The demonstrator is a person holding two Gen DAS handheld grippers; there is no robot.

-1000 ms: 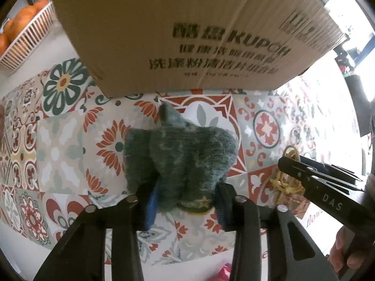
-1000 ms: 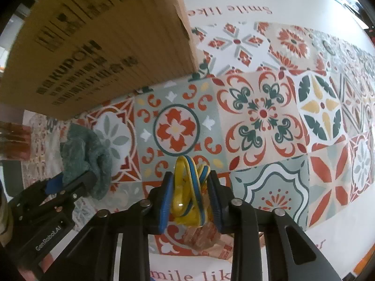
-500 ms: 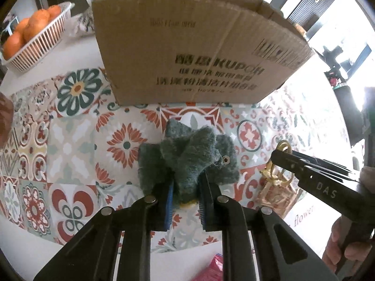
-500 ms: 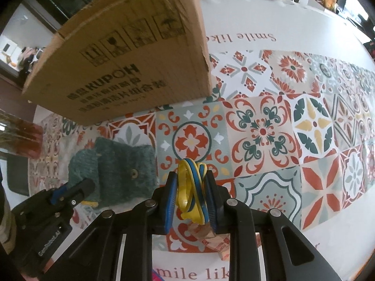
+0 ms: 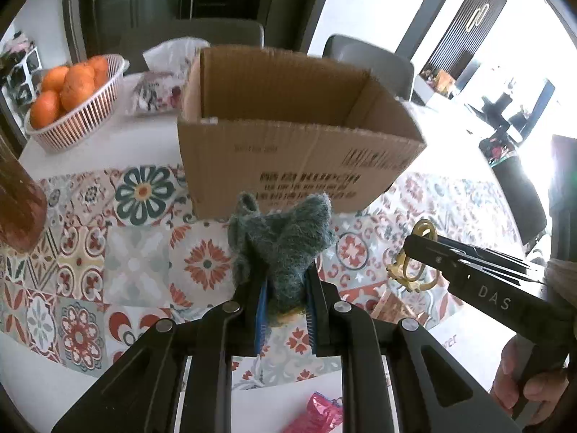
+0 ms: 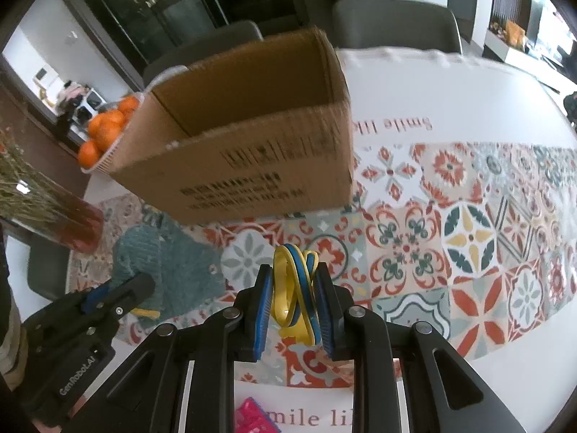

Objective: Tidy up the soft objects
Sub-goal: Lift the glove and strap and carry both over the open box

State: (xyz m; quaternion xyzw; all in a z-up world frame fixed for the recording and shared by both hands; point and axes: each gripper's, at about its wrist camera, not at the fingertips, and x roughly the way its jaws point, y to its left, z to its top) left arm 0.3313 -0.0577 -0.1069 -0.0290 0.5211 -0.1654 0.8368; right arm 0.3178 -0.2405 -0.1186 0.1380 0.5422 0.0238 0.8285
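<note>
Both loads have risen off the bench toward the open cardboard box (image 5: pixel 288 133): left hand-held gripper (image 5: pixel 286 303) pinches the green knit toy (image 5: pixel 285 241), right hand-held gripper (image 6: pixel 294 303) pinches yellow-blue bands (image 6: pixel 294 288). Bands, seemingly thinly caught, could spring loose before the rim.

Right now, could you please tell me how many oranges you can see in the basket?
5 in the white basket behind the cardboard box: one front left, one front centre, one behind left, two at the back. More may be hidden underneath.

We see the cardboard box (image 5: pixel 288 166) open-topped ahead | orange basket (image 5: pixel 77 115) left | vase (image 5: pixel 20 205) near left | patterned surface (image 6: pixel 468 238) open right.
</note>
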